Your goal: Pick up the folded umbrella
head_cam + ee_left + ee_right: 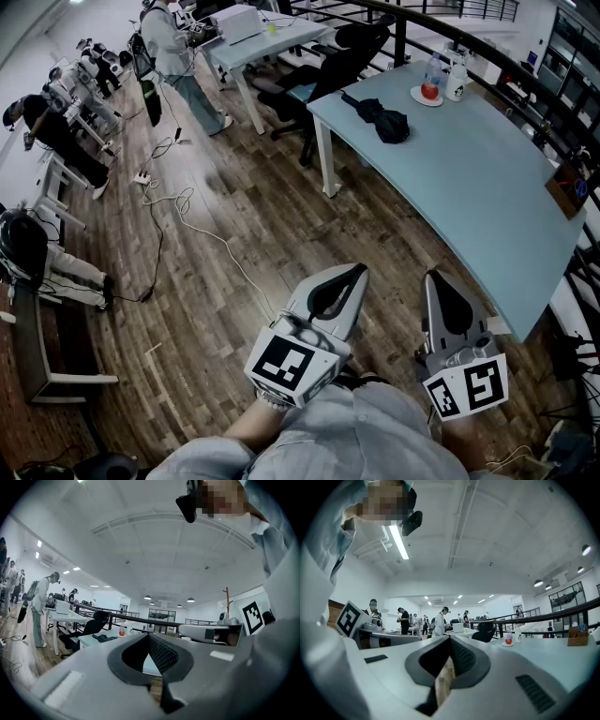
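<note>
Task not started. The umbrella lies untouched on the far end of the surface. I hold the left claw and right claw fully closed and empty over the near floor, well apart from it. Remaining: approach, open, grasp, lift.

Folded umbrella tiny & indistinct in left gripper view; bkgd people too small for detail.

Open-plan office. Evidence: a long pale-blue table and further desks, black swivel chairs, a wood-plank floor with loose cables and a power strip, several people standing at desks, and strip lights overhead.
</note>
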Demonstrator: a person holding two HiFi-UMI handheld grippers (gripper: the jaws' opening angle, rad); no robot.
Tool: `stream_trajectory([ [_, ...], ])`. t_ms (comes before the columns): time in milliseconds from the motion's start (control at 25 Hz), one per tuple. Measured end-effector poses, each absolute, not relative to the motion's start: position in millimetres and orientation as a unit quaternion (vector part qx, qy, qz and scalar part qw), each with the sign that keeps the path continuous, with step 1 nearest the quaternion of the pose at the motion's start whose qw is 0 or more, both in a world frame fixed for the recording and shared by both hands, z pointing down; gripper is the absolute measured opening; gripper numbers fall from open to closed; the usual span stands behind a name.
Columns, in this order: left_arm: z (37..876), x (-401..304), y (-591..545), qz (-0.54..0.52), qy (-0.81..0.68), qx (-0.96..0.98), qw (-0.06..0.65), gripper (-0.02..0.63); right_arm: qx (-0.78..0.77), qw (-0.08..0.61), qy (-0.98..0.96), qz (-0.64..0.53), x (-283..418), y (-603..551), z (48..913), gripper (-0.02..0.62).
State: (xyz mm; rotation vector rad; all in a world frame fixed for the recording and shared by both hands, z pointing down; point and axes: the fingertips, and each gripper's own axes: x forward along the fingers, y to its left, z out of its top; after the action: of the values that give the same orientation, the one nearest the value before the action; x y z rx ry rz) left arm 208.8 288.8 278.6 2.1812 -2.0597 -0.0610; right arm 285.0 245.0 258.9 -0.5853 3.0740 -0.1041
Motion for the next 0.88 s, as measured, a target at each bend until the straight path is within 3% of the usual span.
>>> stream_trajectory([
  [880,275,189,306,-0.025,-0.687,0.722,0.072,0.003,-0.175,0.005,0.985,-0.002,264,268,251,-0.002],
])
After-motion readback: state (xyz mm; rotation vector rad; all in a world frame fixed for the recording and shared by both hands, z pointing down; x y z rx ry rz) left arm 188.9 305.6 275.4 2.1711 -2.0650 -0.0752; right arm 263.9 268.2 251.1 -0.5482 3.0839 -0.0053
